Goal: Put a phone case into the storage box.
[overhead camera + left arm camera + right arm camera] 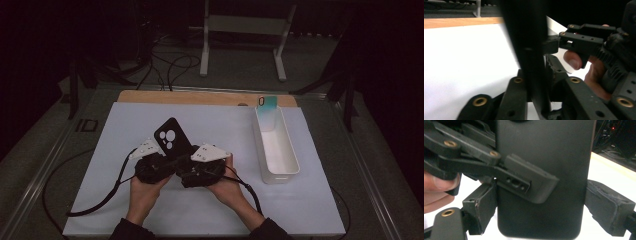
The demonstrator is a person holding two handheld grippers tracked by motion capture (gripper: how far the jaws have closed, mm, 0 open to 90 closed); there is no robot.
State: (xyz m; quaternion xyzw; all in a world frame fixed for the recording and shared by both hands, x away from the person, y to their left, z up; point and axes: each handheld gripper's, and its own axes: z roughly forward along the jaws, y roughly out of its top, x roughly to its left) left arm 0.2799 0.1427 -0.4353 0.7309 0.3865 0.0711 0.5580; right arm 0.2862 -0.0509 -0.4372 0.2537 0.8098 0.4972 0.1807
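A black phone case [172,137] with round camera cut-outs stands tilted above the white mat, held between both grippers near the table's middle. My left gripper [165,159] is shut on its lower part. In the left gripper view the case [530,45] is edge-on, pinched across its thickness by my left gripper [536,75]. My right gripper [189,161] meets it from the right. In the right gripper view the case [544,152] faces me, and my right gripper [541,210] presses its pads [607,207] against the two side edges.
A long white bin [296,162] lies at the mat's right side, with a teal phone case [268,103] leaning at its far end. The white mat [100,150] covers a wooden tabletop [200,97]. A white stand [245,25] and cables sit on the floor behind.
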